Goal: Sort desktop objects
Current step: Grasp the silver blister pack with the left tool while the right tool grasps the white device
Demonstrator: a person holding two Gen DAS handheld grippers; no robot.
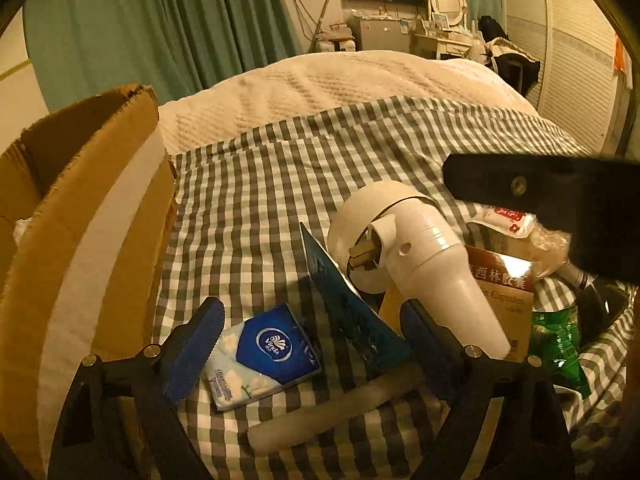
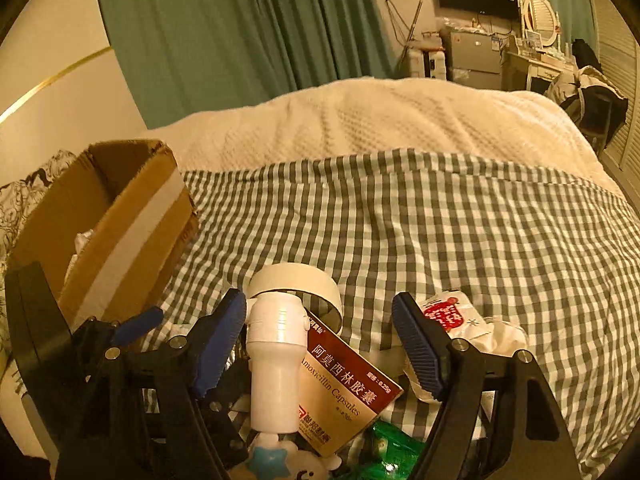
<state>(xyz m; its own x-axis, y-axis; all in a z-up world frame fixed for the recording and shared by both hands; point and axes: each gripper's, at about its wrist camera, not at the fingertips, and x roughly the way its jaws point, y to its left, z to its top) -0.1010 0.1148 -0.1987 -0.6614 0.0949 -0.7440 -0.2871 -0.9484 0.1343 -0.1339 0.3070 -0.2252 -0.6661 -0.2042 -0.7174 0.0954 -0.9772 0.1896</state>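
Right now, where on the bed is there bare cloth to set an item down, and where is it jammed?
Free: the checked cloth from the cardboard box across to its right edge, up to the cream blanket. Crowded: the near pile around the white handheld device, capsule box, tape roll and tissue pack.

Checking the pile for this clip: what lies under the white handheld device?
The white handheld device lies across the Amoxicillin capsule box with a tape roll behind its head. Whatever sits beneath the box is covered; only a green packet pokes out.
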